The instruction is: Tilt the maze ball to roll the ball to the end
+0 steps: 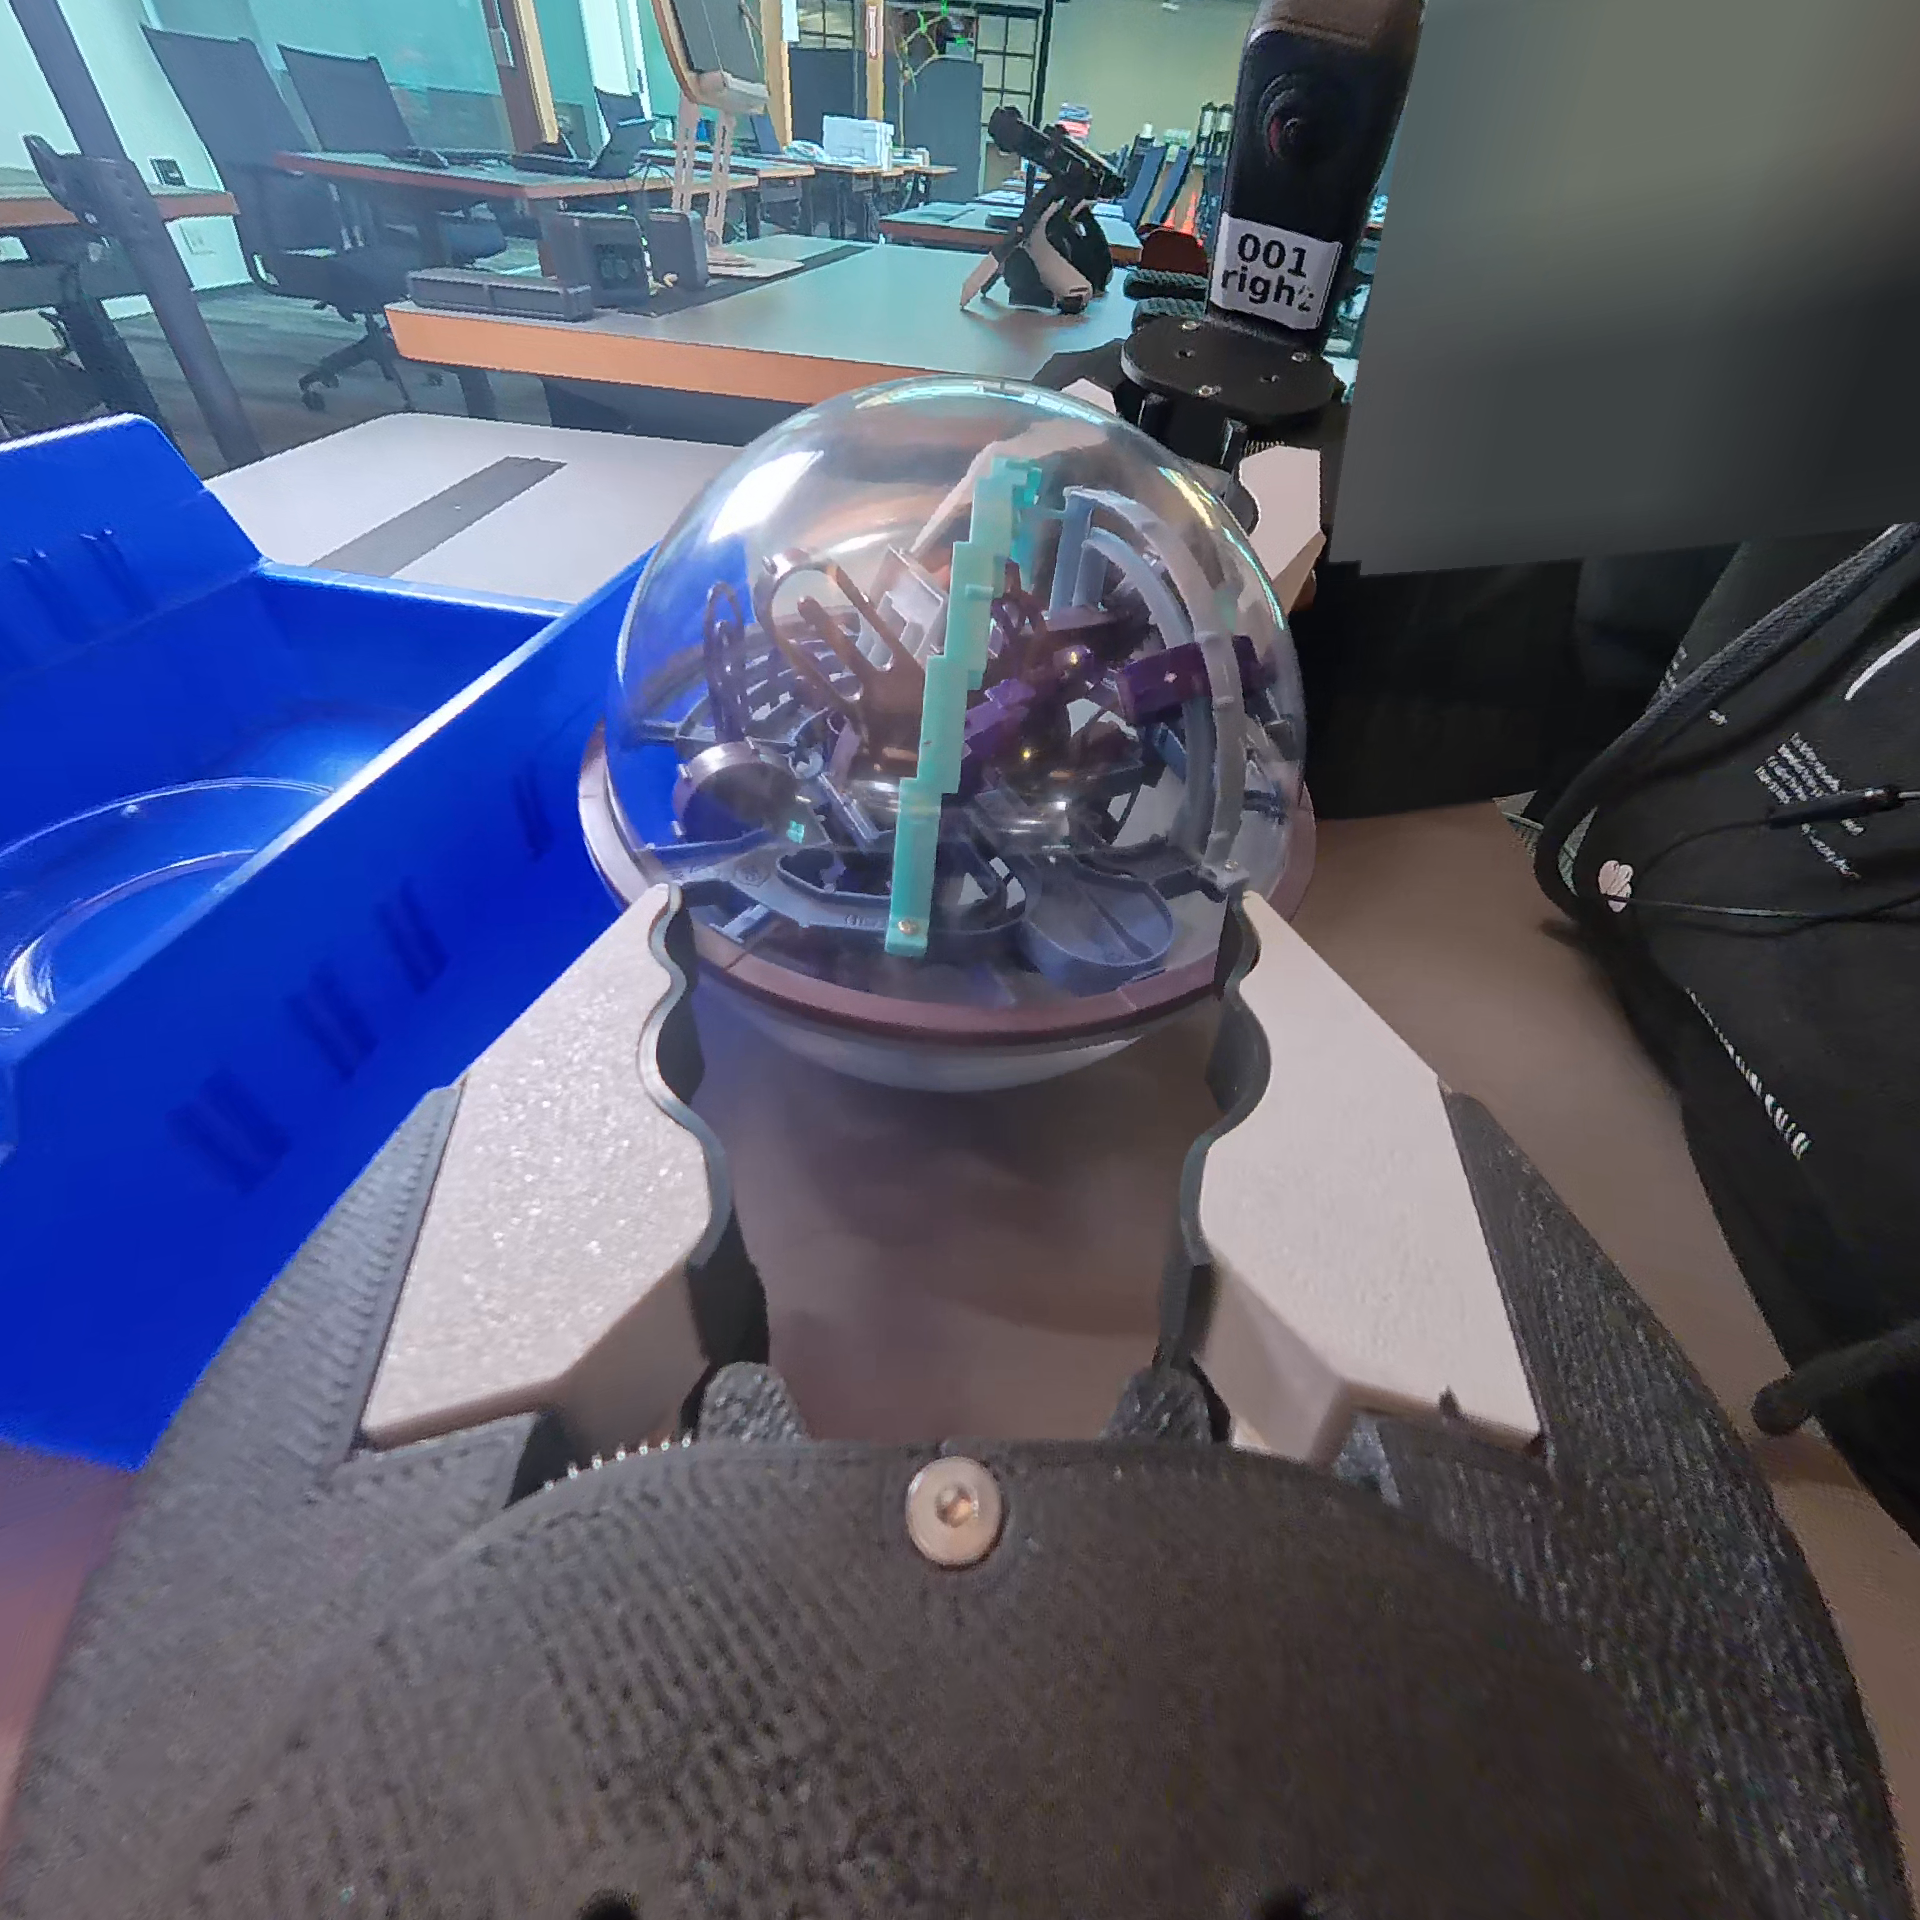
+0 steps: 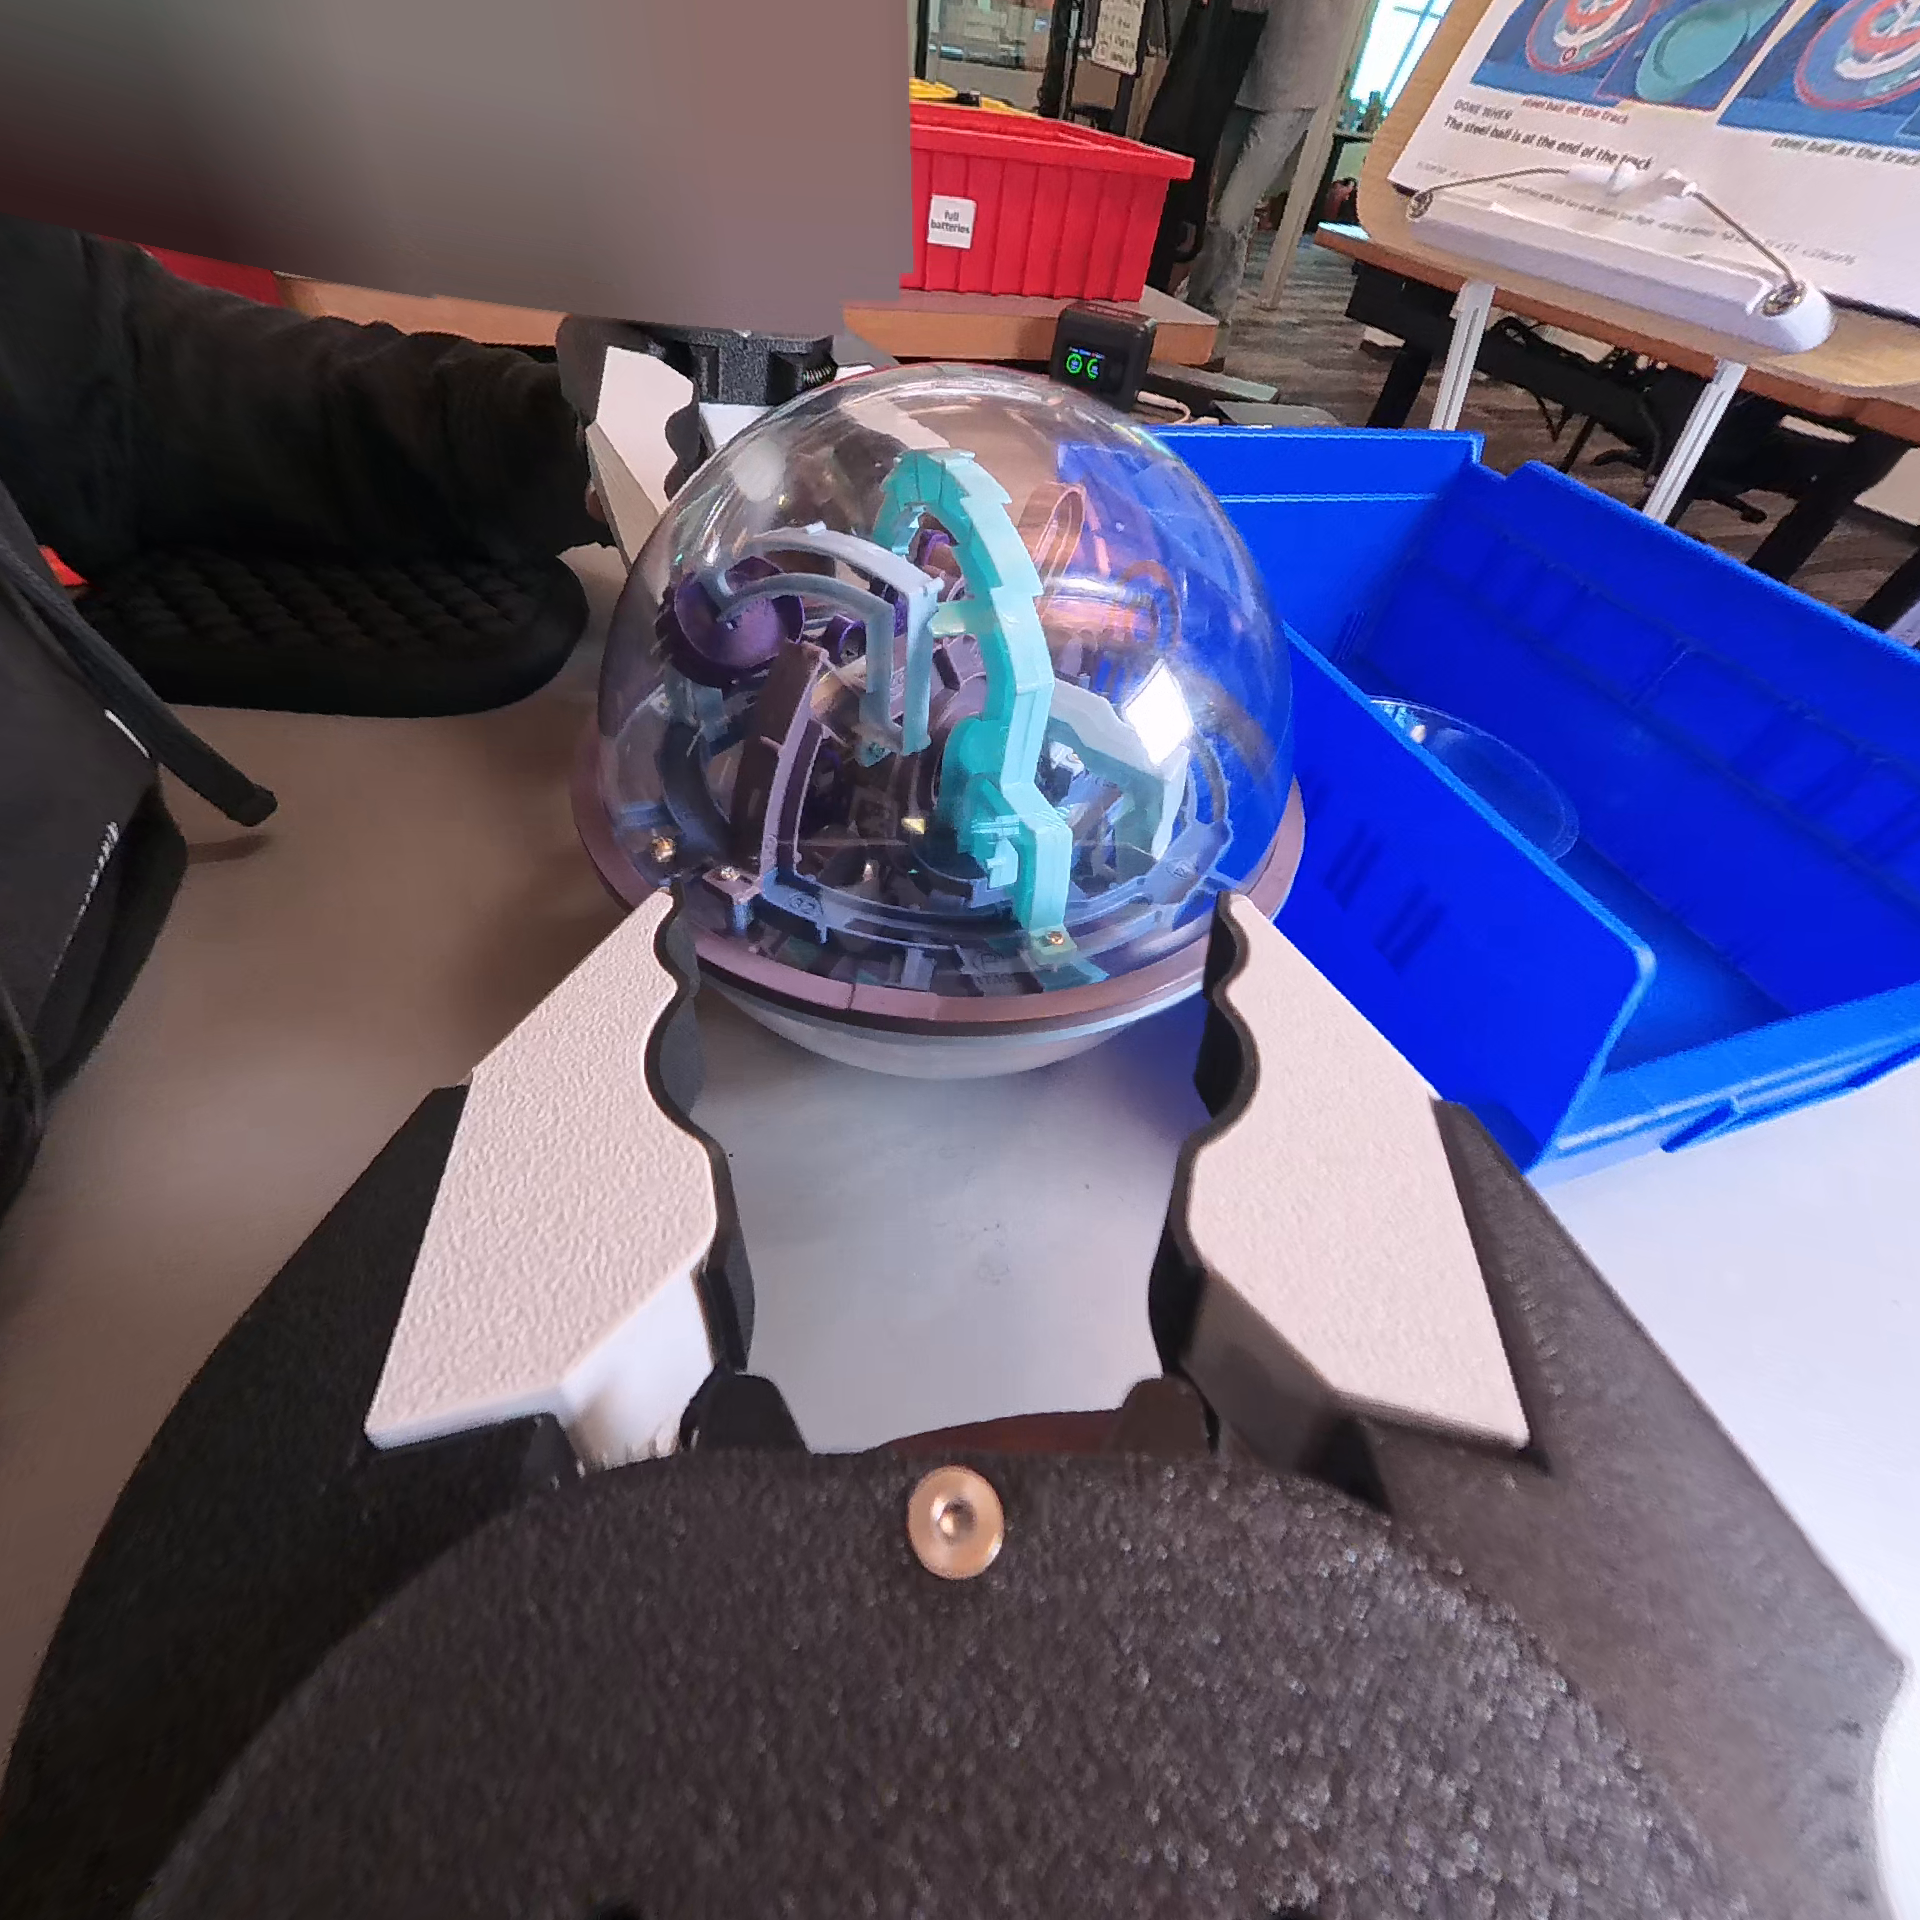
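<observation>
The maze ball (image 1: pixel 940 582) is a clear sphere with teal, purple, brown and grey tracks inside and a dark band round its middle. My left gripper (image 1: pixel 951 904) is shut on its near side, both fingertips on the band. My right gripper (image 2: pixel 945 909) is shut on the opposite side of the maze ball (image 2: pixel 935 623) in the same way. Each gripper shows behind the sphere in the other's view: the right gripper's fingers (image 1: pixel 1283 509) and the left gripper's fingers (image 2: pixel 634 416). A small metallic dot (image 2: pixel 1055 940) sits at the low end of the teal track (image 2: pixel 997 665); I cannot tell whether it is the ball.
A blue bin (image 1: pixel 312 935) stands close beside the sphere, with a clear half-dome (image 2: pixel 1475 779) inside it. A black bag (image 1: pixel 1766 831) lies on the other side. A person's dark sleeve (image 2: pixel 260 447) rests on the table (image 2: pixel 312 987). A red bin (image 2: pixel 1029 197) and an instruction board (image 2: pixel 1662 125) stand farther back.
</observation>
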`<state>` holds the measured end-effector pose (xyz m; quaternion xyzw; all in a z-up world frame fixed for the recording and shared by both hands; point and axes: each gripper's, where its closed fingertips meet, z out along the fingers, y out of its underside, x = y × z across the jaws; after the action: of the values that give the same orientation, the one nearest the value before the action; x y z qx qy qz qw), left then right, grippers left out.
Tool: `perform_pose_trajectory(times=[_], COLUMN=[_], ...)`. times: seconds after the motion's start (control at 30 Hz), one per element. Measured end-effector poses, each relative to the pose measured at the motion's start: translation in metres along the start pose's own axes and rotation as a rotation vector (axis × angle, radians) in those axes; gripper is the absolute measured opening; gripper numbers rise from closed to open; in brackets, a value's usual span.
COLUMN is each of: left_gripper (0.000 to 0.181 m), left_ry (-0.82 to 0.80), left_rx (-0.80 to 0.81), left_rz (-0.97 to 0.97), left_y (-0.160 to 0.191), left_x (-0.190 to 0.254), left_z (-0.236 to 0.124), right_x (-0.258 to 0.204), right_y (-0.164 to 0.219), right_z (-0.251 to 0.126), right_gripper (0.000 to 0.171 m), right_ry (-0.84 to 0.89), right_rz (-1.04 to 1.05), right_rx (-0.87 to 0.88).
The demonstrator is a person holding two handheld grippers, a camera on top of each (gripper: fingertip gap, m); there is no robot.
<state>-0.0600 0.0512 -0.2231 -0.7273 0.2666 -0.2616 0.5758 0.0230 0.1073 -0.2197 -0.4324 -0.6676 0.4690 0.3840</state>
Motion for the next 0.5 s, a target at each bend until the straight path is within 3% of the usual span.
perform_pose_trajectory(times=[0.17, 0.3, 0.43, 0.5], left_gripper=[0.096, 0.079, 0.073, 0.065], left_ry=[0.007, 0.006, 0.166, 0.275], left_rx=[0.035, 0.074, 0.029, 0.043], left_rz=[-0.033, -0.261, -0.603, -0.686], left_y=[-0.006, -0.006, 0.013, 0.009], left_x=[-0.004, -0.028, -0.024, -0.01], left_z=[-0.006, -0.022, -0.021, -0.016], right_x=[0.014, 0.026, 0.021, 0.017], right_y=[0.001, 0.019, 0.022, 0.018], right_z=[-0.013, -0.02, -0.019, -0.019], right_gripper=[0.099, 0.087, 0.062, 0.044], right_ry=[-0.029, -0.072, -0.191, -0.251], right_rz=[0.186, 0.41, 0.619, 0.691], right_rx=[0.015, -0.033, -0.025, -0.001])
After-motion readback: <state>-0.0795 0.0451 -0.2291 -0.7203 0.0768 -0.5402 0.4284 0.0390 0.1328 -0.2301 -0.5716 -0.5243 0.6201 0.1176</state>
